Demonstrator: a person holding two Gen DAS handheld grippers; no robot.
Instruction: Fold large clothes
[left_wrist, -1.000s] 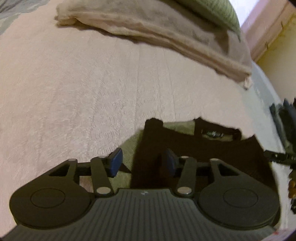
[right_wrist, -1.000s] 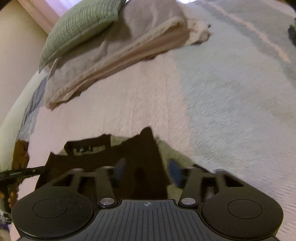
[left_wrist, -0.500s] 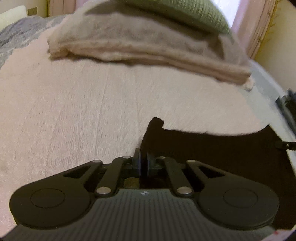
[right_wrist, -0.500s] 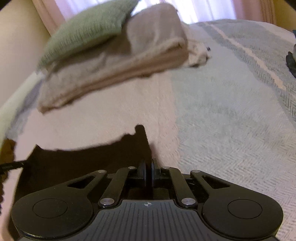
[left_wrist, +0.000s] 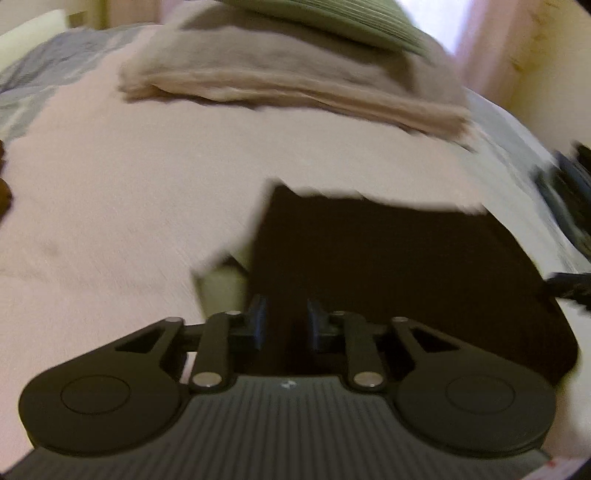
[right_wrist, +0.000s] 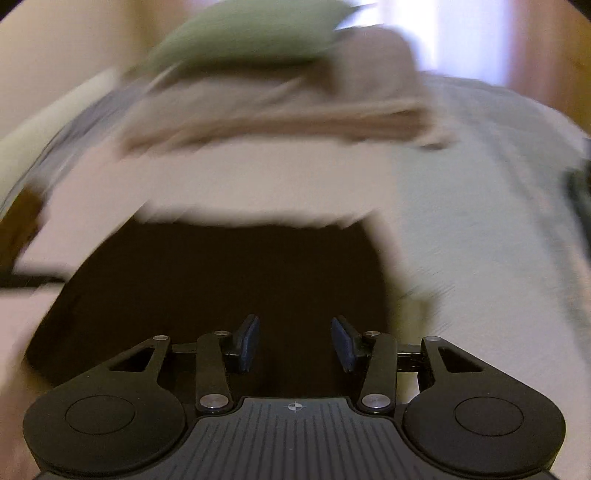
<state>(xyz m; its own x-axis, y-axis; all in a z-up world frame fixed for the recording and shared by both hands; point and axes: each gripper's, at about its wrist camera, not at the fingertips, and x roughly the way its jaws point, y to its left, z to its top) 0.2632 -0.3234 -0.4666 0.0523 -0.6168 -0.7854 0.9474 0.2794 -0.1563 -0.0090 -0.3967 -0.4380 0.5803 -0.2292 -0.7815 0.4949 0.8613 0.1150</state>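
While the dark garment (left_wrist: 388, 266) lies folded flat on the pink bedspread (left_wrist: 129, 221), both jaws have just been opening: left hand-held gripper (left_wrist: 283, 325) narrowly parted, right hand-held gripper (right_wrist: 294, 345) wider, neither gripping cloth.

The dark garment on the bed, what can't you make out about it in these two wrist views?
- Dark garment, left wrist view: near edge hidden behind the left hand-held gripper.
- Right wrist view: motion blur smears its far edge; right hand-held gripper covers the near part.
- Both views: too dark for folds or collar.
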